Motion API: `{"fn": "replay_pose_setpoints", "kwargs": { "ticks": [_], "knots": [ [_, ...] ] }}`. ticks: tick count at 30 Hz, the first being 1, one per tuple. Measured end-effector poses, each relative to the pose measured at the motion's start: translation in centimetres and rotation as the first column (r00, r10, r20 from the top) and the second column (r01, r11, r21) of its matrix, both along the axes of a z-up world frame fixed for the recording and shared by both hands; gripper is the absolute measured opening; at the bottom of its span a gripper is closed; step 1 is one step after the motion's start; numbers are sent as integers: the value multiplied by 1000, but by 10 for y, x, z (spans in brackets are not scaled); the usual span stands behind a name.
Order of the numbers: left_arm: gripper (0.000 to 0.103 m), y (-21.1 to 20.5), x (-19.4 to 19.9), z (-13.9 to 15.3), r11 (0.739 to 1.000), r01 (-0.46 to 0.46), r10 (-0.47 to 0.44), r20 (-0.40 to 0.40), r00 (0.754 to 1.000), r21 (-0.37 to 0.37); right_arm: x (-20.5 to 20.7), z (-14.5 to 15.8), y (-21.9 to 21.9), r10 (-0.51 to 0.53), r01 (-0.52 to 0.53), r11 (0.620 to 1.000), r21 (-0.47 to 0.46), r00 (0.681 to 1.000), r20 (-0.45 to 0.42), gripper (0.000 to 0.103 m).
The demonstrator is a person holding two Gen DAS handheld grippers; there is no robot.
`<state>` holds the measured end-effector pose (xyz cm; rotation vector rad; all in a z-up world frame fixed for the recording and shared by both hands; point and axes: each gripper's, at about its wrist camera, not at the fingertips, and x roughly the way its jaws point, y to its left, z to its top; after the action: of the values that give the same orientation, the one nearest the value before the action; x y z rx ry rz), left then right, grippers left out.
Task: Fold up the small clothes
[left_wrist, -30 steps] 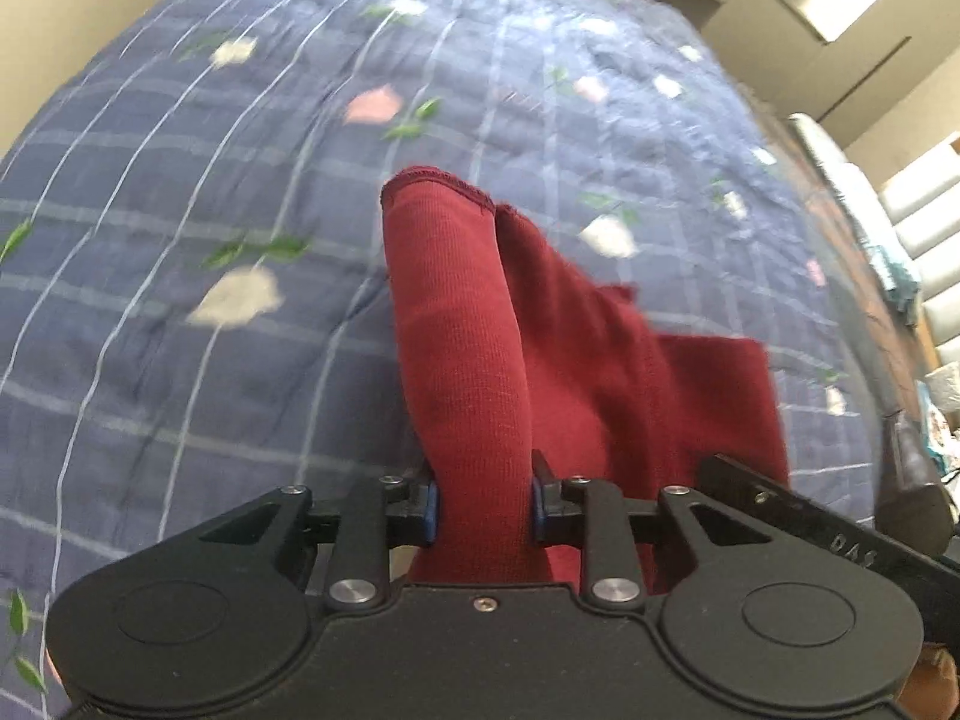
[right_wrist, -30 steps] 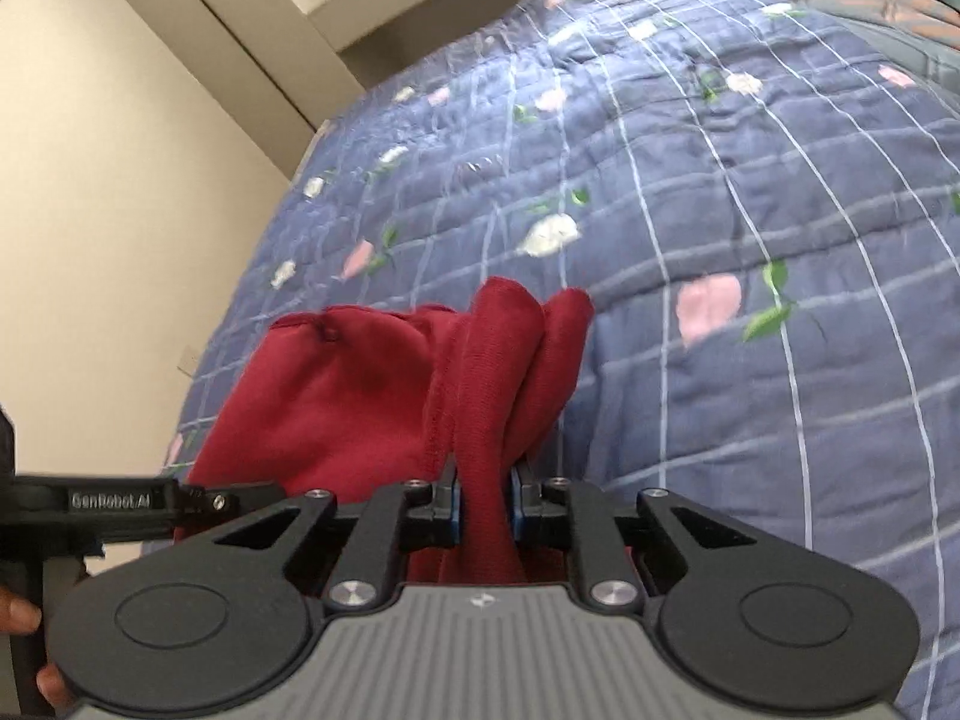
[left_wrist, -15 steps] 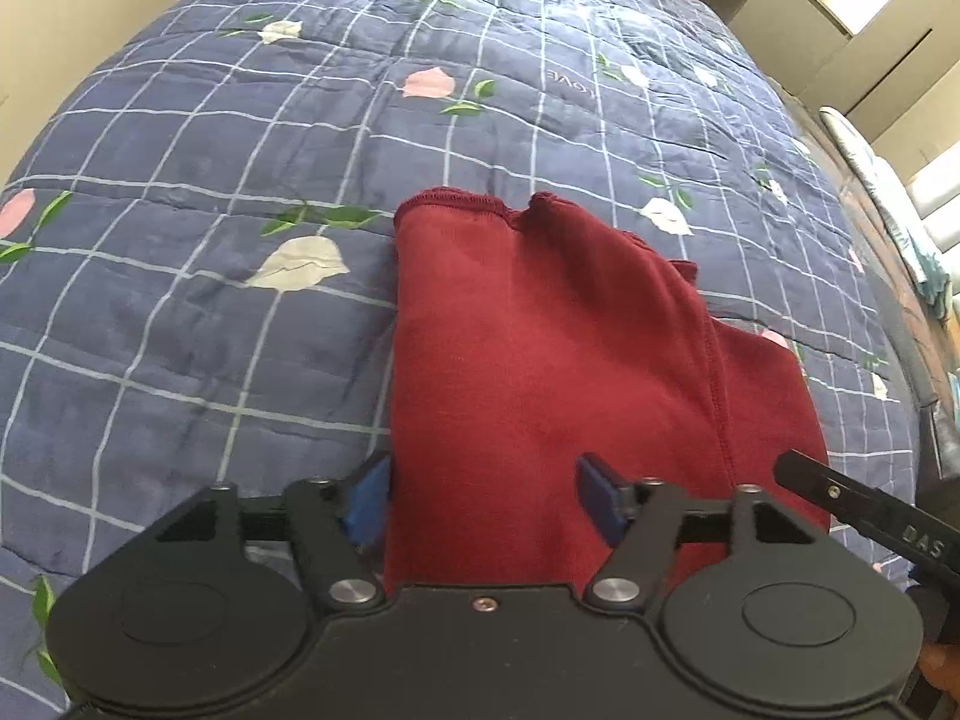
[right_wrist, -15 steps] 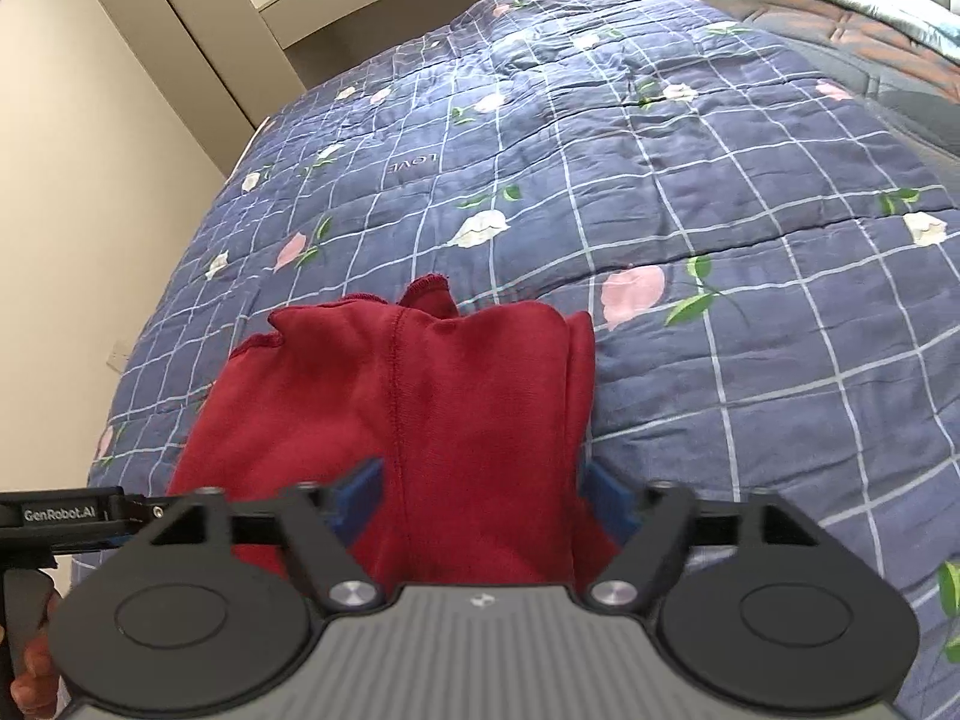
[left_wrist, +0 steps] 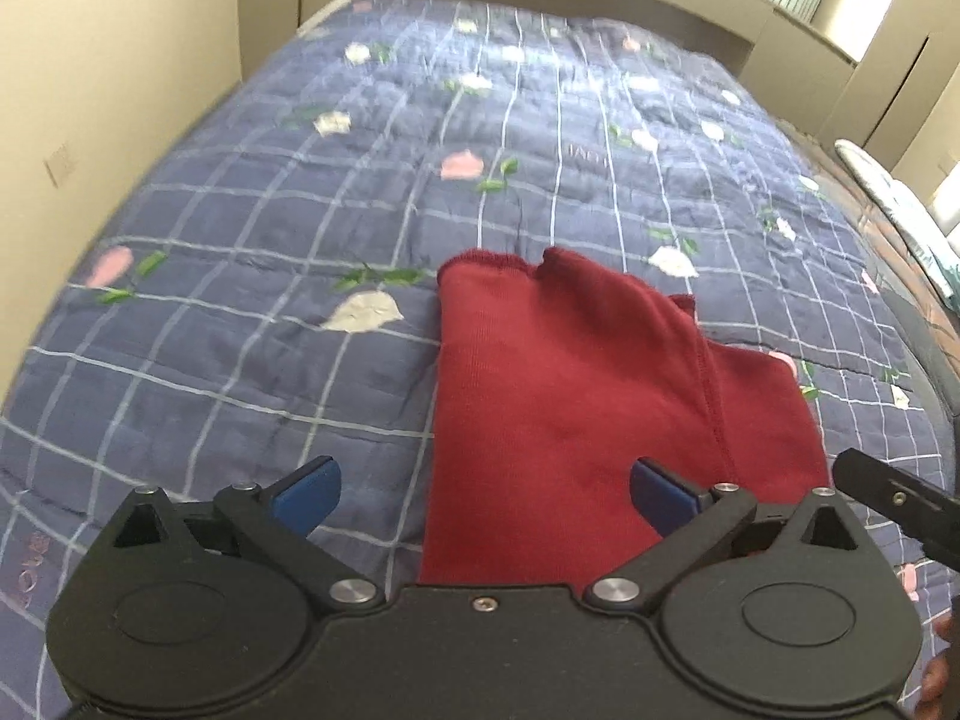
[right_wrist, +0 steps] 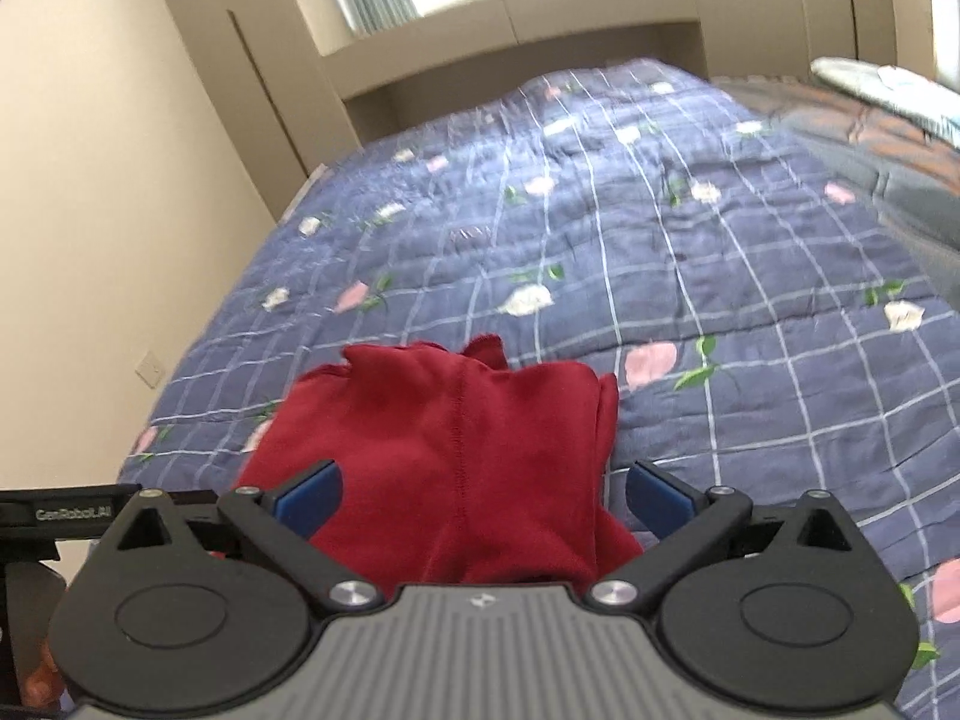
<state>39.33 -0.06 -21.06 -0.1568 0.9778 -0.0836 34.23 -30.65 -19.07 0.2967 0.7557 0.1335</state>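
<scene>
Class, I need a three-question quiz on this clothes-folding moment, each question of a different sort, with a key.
1. True or false: the left tongs are clamped on the red garment.
2. Multiple choice: the red garment lies on A) a wooden table, B) a blue checked quilt, C) a tiled floor.
3. Fill in: in the right wrist view, the right tongs stand ____, with the garment lying between their blue pads.

Key: 1 false, both tongs are open; 2 B; 3 open.
</scene>
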Motion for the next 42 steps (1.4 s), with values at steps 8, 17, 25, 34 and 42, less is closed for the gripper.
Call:
{"fn": "replay_pose_setpoints", "kwargs": {
  "ticks": [8, 17, 25, 34, 42],
  "knots": [
    [102, -12, -93, 51, 994, -100, 93, 121, 988, 51, -80, 57, -13, 100, -96, 994, -50, 991, 85, 103],
    [102, -14, -221, 143, 985, -167, 159, 129, 979, 47, -185, 146, -21, 157, -153, 987, -53, 985, 76, 103],
    [102, -7, -303, 198, 983, -135, 108, 200, 974, 123, -253, 174, -9, 190, -188, 982, -32, 980, 64, 103],
    [102, 9, -339, 203, 985, -120, 97, 180, 979, 125, -273, 178, 2, 173, -173, 985, -21, 985, 9, 103],
    [102, 18, -338, 203, 988, -121, 105, 159, 982, 95, -276, 180, 14, 166, -166, 986, -25, 986, -11, 103]
  ]
}}
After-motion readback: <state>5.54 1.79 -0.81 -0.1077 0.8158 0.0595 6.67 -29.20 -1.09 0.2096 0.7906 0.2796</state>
